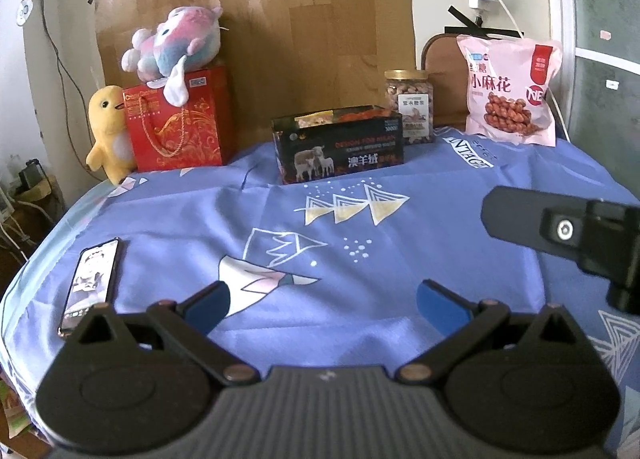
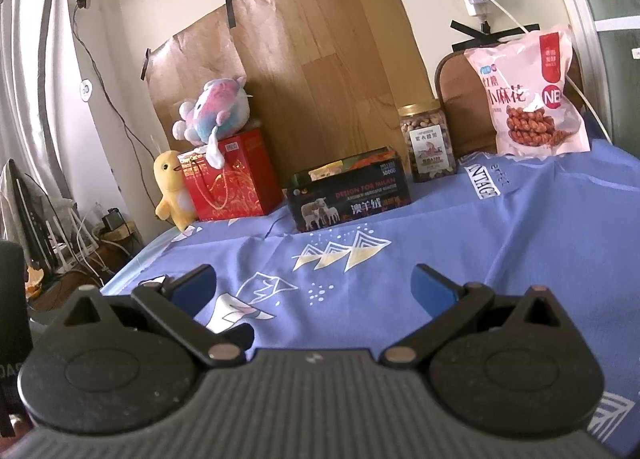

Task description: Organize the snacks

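A pink snack bag (image 1: 512,91) (image 2: 528,95) leans upright at the back right of the blue-clothed table (image 1: 360,259) (image 2: 520,227). A clear jar of nuts (image 1: 410,107) (image 2: 428,143) stands left of it. A black open box with sheep print (image 1: 340,145) (image 2: 352,189) holds snack packets at the back middle. My left gripper (image 1: 324,305) is open and empty above the near cloth. My right gripper (image 2: 314,287) is open and empty, also near the front; part of its body (image 1: 568,231) shows at the right of the left wrist view.
A red gift bag (image 1: 180,123) (image 2: 232,179) with a pastel plush (image 1: 180,43) (image 2: 216,111) on top stands at the back left, a yellow plush (image 1: 108,131) (image 2: 172,187) beside it. A phone (image 1: 92,283) lies at the near left. Cardboard (image 1: 280,19) covers the wall.
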Action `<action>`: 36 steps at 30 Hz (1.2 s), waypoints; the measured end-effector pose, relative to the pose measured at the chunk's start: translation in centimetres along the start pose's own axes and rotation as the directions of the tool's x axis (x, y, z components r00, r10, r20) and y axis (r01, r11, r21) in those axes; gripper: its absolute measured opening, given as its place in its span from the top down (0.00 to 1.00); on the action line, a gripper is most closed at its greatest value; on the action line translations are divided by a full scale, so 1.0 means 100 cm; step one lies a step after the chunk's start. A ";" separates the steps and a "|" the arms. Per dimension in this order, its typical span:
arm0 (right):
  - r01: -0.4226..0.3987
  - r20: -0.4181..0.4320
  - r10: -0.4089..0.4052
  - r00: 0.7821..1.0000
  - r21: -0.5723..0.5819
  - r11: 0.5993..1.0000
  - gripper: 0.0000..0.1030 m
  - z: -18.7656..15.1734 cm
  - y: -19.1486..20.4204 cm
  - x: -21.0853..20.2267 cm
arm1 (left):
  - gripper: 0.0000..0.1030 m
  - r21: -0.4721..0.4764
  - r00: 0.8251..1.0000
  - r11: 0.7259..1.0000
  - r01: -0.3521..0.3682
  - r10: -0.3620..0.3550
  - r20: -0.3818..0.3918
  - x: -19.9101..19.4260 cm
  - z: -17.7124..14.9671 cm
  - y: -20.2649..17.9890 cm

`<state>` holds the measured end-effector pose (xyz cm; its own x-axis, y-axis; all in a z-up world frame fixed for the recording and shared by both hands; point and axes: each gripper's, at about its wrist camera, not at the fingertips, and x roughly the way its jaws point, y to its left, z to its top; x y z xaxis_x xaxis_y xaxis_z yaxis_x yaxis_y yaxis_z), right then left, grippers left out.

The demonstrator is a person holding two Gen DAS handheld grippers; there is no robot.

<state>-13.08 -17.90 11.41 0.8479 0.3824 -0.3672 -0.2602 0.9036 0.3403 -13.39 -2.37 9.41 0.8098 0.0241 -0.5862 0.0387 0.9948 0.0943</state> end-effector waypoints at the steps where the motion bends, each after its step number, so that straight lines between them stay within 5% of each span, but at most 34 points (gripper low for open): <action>1: 0.000 0.000 0.000 1.000 0.001 1.000 0.00 0.000 0.000 0.000 | 0.00 -0.001 1.000 1.000 0.006 -0.006 -0.001 0.000 0.000 0.000; 36: 0.004 0.013 -0.004 1.000 0.012 1.000 0.00 0.000 0.000 -0.001 | 0.00 0.004 0.998 1.000 0.004 -0.004 -0.061 0.006 0.002 -0.001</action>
<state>-13.18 -17.95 11.42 0.8547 0.3761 -0.3577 -0.2510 0.9027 0.3494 -12.74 -2.49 9.19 0.7724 0.0263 -0.6346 0.0443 0.9945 0.0951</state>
